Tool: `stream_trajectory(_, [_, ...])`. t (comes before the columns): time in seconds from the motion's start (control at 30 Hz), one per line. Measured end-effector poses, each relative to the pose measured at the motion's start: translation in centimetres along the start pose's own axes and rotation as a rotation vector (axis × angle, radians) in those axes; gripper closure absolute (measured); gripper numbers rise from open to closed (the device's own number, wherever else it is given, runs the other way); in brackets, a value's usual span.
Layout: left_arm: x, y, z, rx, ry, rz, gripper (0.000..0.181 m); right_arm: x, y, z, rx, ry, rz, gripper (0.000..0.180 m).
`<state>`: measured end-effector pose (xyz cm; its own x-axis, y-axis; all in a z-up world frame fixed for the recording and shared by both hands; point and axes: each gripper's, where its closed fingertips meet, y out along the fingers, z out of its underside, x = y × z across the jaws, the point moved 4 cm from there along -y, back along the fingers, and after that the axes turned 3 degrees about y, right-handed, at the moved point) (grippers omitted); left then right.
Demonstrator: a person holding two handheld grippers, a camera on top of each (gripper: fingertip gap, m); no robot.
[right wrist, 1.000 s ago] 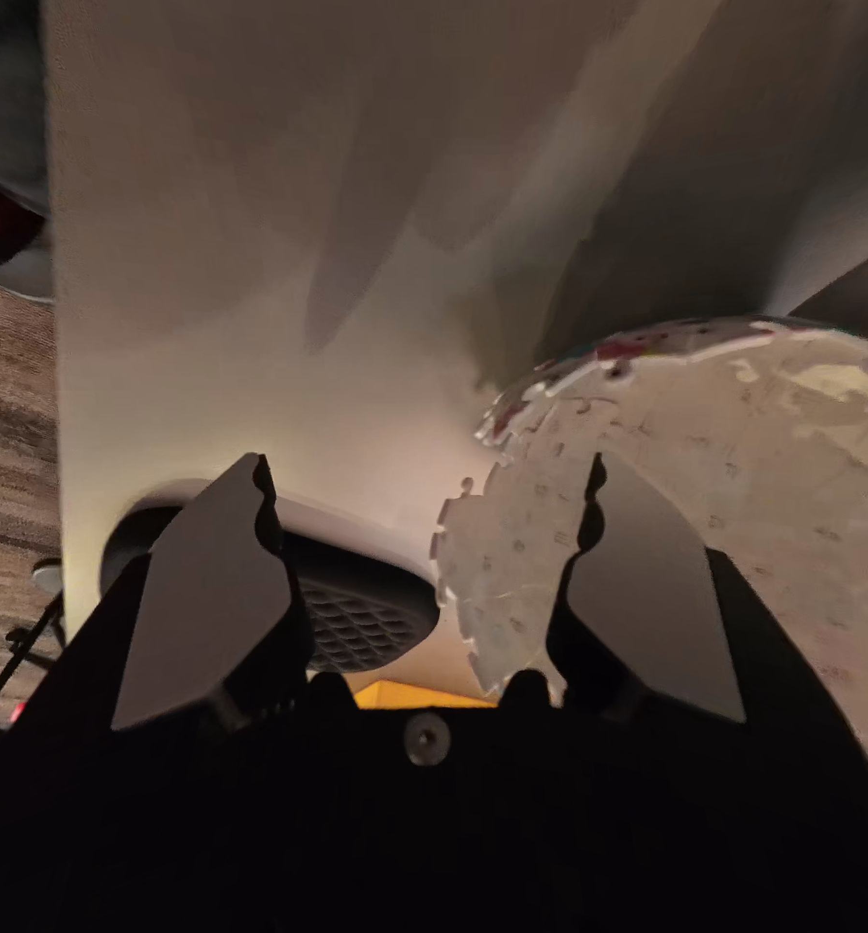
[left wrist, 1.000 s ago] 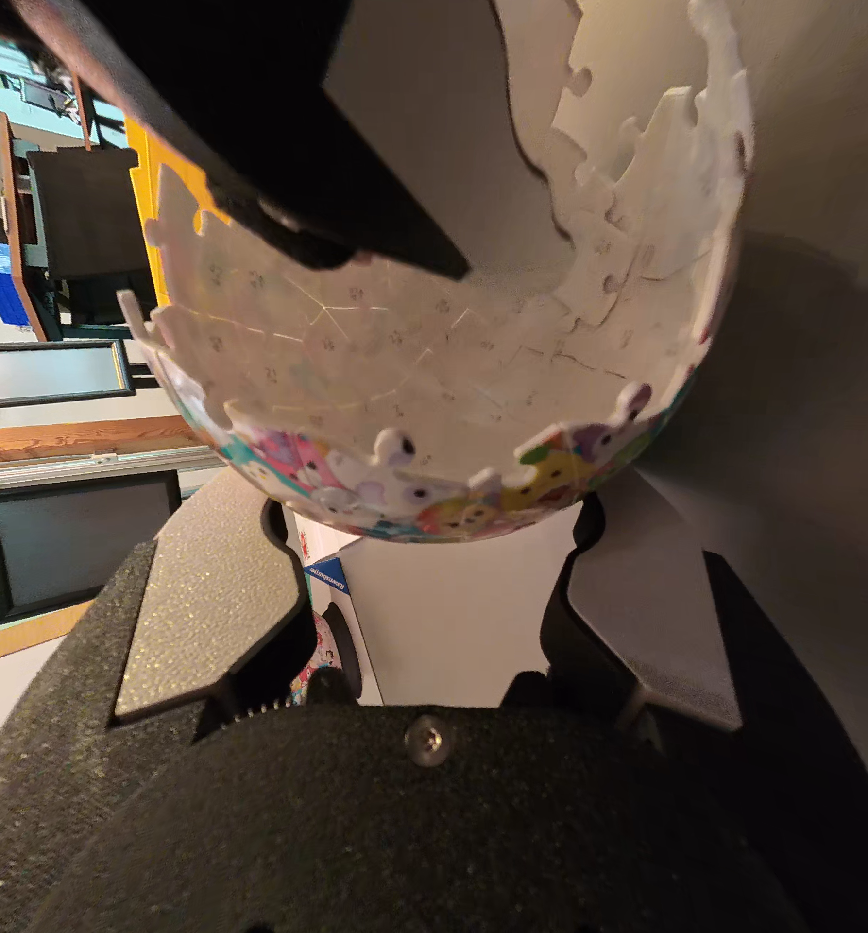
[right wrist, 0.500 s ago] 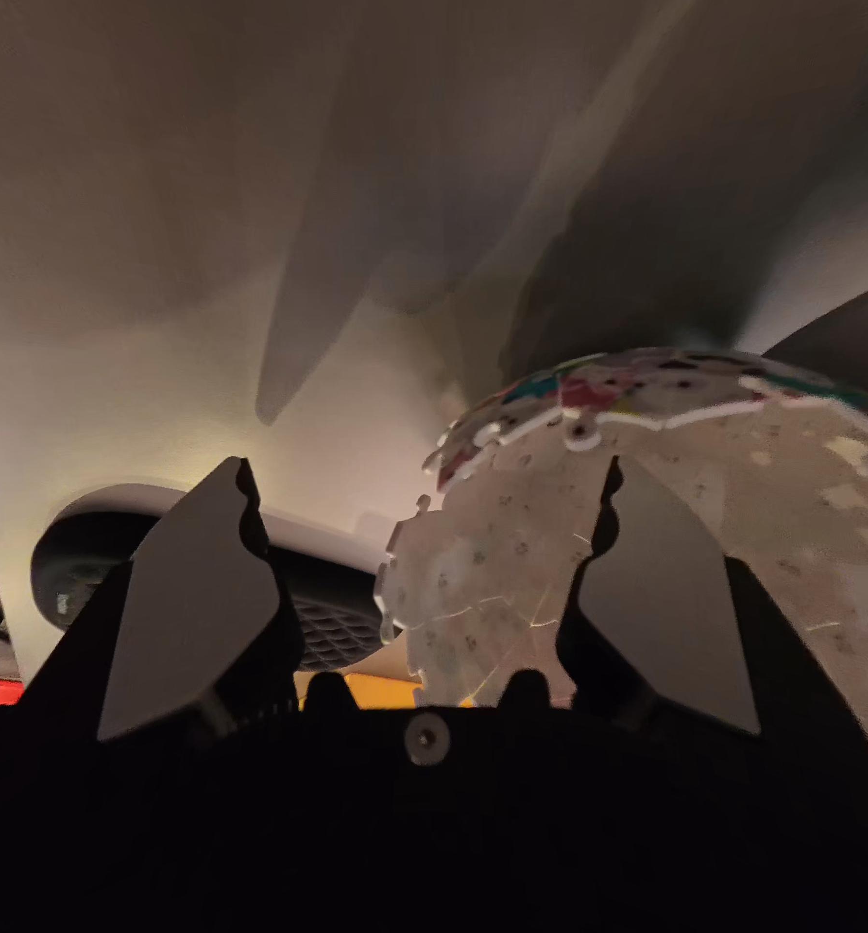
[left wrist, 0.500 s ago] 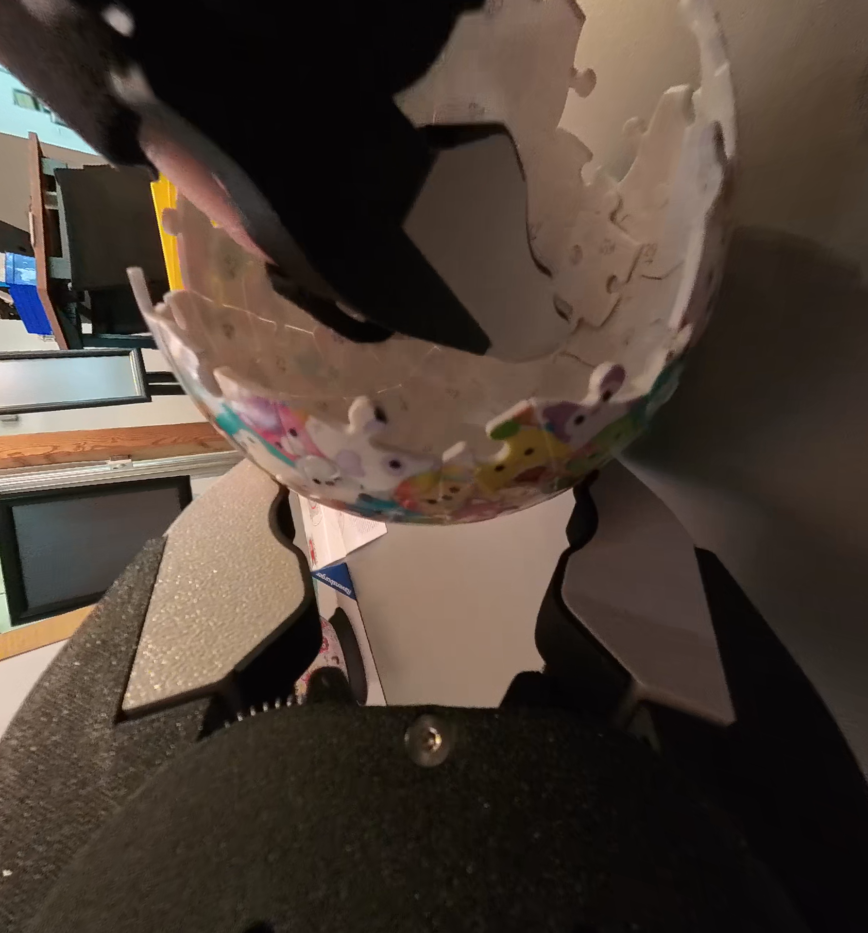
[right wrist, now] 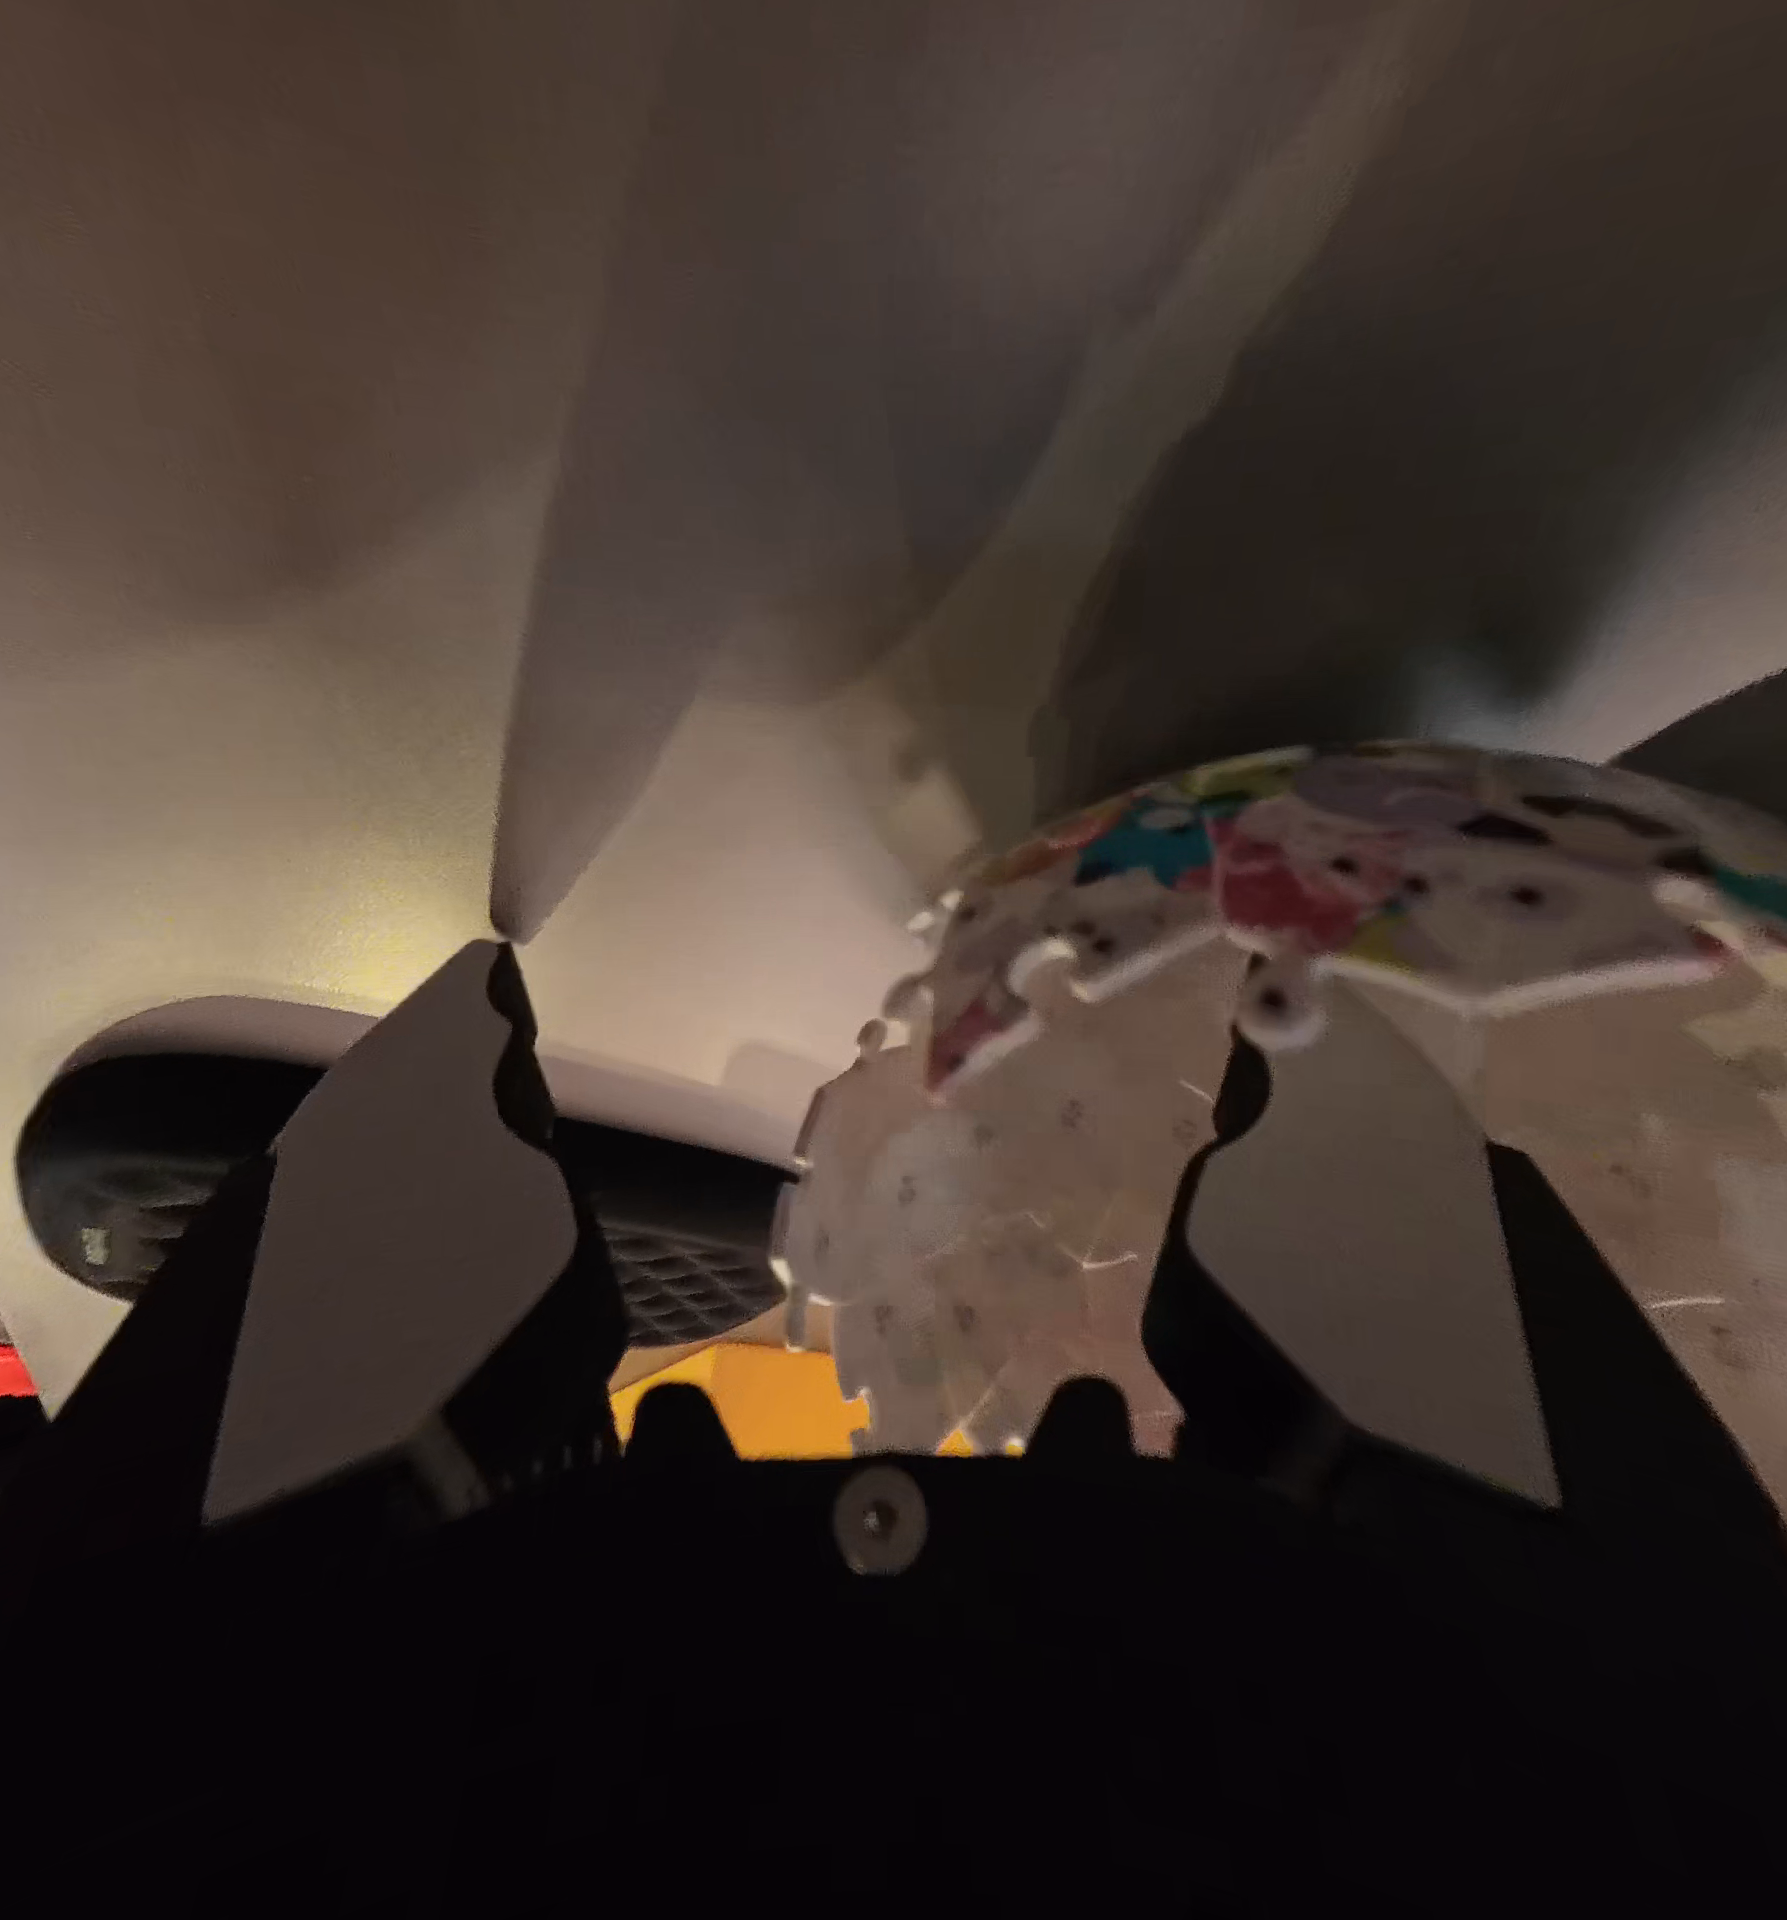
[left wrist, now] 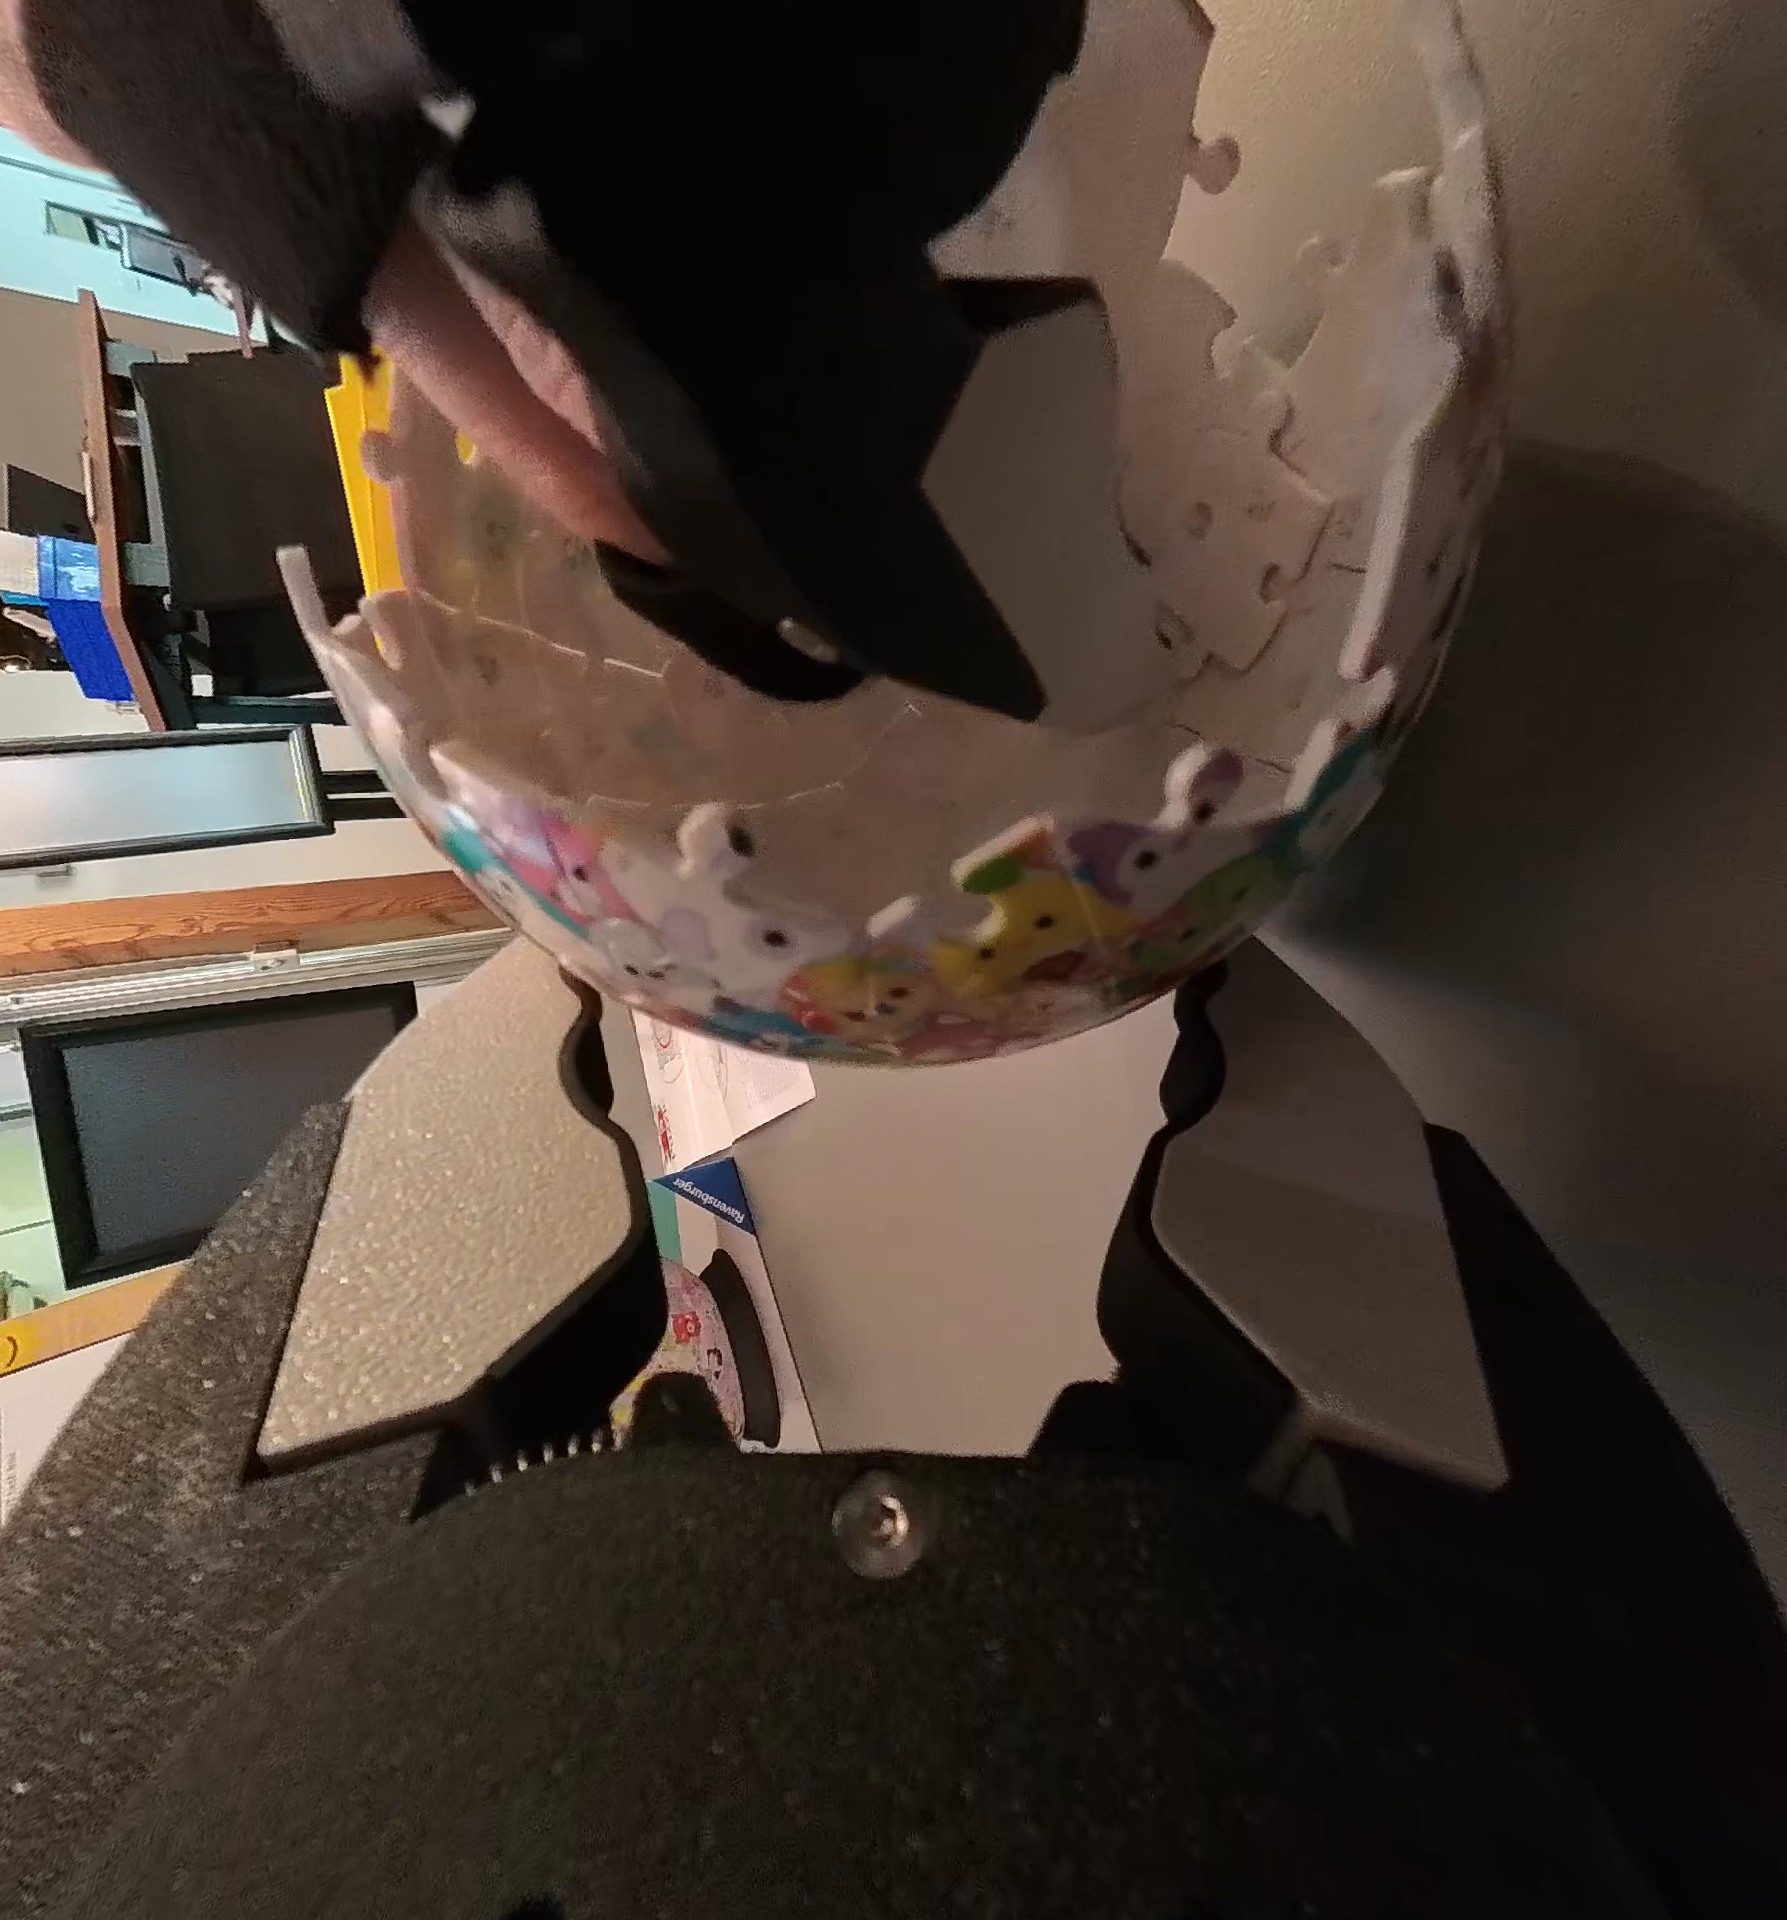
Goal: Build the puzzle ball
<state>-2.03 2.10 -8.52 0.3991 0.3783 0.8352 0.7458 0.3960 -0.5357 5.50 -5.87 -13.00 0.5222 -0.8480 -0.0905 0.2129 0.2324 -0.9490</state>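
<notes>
A pale tabletop fills most of both views, with dark screens and a wooden ledge behind it in the left wrist view. On it sits the puzzle ball, still only an open shell: the colourful lower bowl is joined up, its white inside shows, and the jagged rim has tabs waiting for more pieces, so a good part of the upper half appears left to build. The left gripper sits just below the ball, tongs apart and empty. The right gripper reaches over the ball's rim, tongs spread with one finger inside the shell, holding nothing that I can see. A printed box lies beside the ball.
</notes>
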Motion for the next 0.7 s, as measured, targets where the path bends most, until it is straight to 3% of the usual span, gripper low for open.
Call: stream_trajectory(0.7, [0.45, -0.16, -0.35, -0.014, 0.025, -0.038, 0.081, 0.21, 0.24, -0.07, 0.031, 0.006, -0.030, 0.057])
